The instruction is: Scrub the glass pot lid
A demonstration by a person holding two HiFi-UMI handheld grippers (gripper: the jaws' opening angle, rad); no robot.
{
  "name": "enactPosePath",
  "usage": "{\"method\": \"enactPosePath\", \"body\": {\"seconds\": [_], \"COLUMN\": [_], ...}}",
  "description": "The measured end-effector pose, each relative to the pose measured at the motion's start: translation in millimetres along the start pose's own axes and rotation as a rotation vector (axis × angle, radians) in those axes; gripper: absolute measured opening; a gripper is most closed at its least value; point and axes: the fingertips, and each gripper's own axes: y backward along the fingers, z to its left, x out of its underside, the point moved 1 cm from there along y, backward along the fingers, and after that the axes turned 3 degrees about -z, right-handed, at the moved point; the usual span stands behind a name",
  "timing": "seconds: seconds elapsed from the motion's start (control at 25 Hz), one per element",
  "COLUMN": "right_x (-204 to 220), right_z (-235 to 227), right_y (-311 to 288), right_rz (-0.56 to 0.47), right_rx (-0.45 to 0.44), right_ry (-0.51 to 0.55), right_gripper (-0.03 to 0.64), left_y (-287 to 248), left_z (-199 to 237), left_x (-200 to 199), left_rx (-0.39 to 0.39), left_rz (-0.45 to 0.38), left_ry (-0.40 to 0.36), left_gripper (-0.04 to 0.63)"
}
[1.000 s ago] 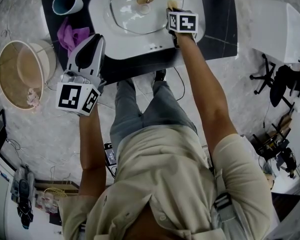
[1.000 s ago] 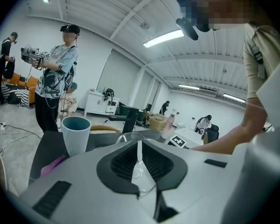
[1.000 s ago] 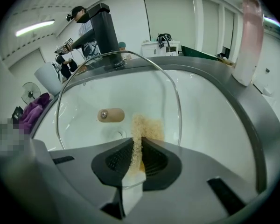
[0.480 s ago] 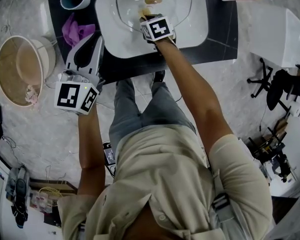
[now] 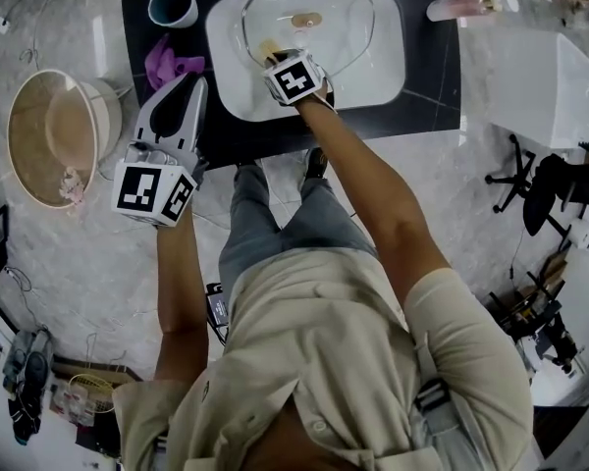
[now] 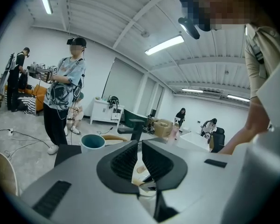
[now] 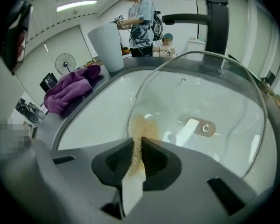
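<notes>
Two grippers: one in each of the person's hands, the right reaching into the sink, the left held back off the table's near edge.
Right gripper (image 7: 137,143): jaws pinching a thin tan scrub sponge (image 7: 141,127) that stands on edge between them.
Sponge contact: its front end presses on the glass pot lid (image 7: 203,90) just inside the near rim, where a tan smear shows on the glass.
Glass lid: lies in the white sink (image 5: 385,67), tilted, its far rim raised toward the black faucet (image 7: 218,22).
Lid knob (image 7: 205,127): at the lid's middle, well apart from the sponge.
Left gripper (image 6: 139,146): jaws drawn almost together, only a thin slit between the ribbed pads, nothing in it.
Left gripper's place: beside the table's near left corner, apart from the sink and lid, pointing toward the cup.
Table (image 5: 434,78): black top with the sink set into it.
Teal cup (image 5: 173,6): upright at the table's far left corner.
Purple cloth (image 5: 169,64): bunched on the table between the cup and the left gripper.
Pink bottle (image 5: 459,7): lying on its side at the table's far right.
Round basket (image 5: 51,135): on the floor left of the table.
</notes>
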Motion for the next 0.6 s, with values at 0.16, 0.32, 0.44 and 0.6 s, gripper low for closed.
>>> {"method": "enactPosePath", "body": {"seconds": [0.16, 0.32, 0.44, 0.6], "right_x": [-16.2, -34.6, -42.8, -71.7], "right_z": [1.4, 5.4, 5.6, -0.1], "right_y": [29.7, 84.6, 127.5, 199.3], "right_rz": [-0.051, -0.144, -0.218, -0.371], "right_rx": [-0.019, -0.026, -0.041, -0.032], "right_ry": [-0.014, 0.003, -0.007, 0.017], "right_gripper": [0.044, 0.043, 0.043, 0.043], "left_y": [7.2, 19.2, 26.7, 34.7], "left_z": [-8.8, -30.3, -47.9, -67.4], "left_x": [-19.0, -33.7, -47.4, -70.8], "left_rx": [-0.004, -0.004, -0.003, -0.005], "left_rz": [-0.025, -0.033, -0.037, -0.06], "left_ry": [-0.032, -0.051, -0.081, -0.126], "left_gripper": [0.026, 0.026, 0.026, 0.026]}}
